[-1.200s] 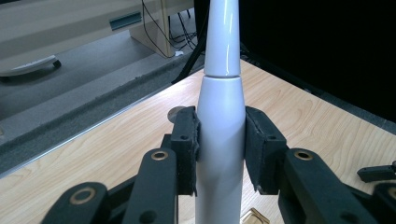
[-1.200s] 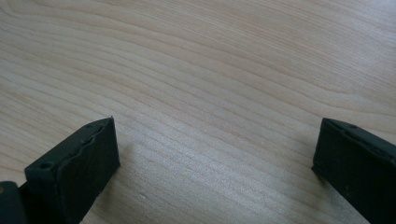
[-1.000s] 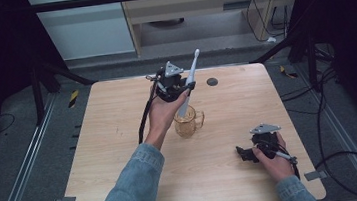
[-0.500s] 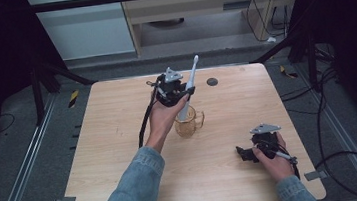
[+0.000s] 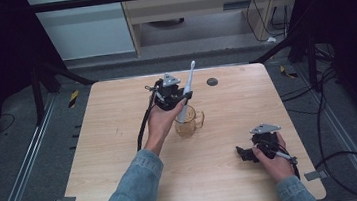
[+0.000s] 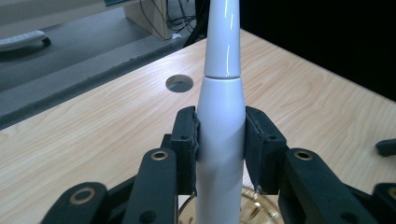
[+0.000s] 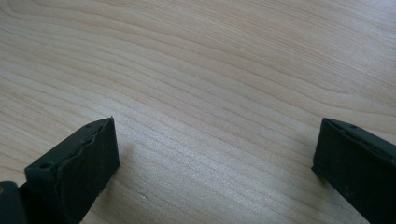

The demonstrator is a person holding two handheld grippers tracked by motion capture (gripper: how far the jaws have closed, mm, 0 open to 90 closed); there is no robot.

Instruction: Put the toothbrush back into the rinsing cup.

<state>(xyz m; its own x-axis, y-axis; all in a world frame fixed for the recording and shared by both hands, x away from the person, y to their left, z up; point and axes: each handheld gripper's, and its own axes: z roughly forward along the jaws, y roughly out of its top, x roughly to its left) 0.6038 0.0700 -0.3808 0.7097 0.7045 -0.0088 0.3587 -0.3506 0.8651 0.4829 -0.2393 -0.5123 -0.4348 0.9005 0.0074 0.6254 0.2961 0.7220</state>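
One white toothbrush (image 5: 188, 93) is standing almost straight up, leaning a little, with its bottom end going down into one see-through glass mug (image 5: 189, 121). The mug is sitting near the middle of the desk (image 5: 100, 139). There are two claws. The left claw (image 6: 219, 140) is squeezing the fat white handle of the toothbrush from both sides, just above the mug's rim. The right claw (image 7: 215, 172) is sitting low over the bare wood near the right front corner, well apart from the mug, with its two black jaws wide apart and nothing between them. Two hands are holding the claws, and two blue sleeves are coming in from the bottom.

The desk is made of light wood with rounded corners. One small round dark hole (image 5: 212, 82) is showing near the far edge. The floor around the desk is looking dark grey. Black cables (image 5: 339, 114) are lying on the floor at the right. A pale cabinet (image 5: 197, 8) is standing behind the desk.
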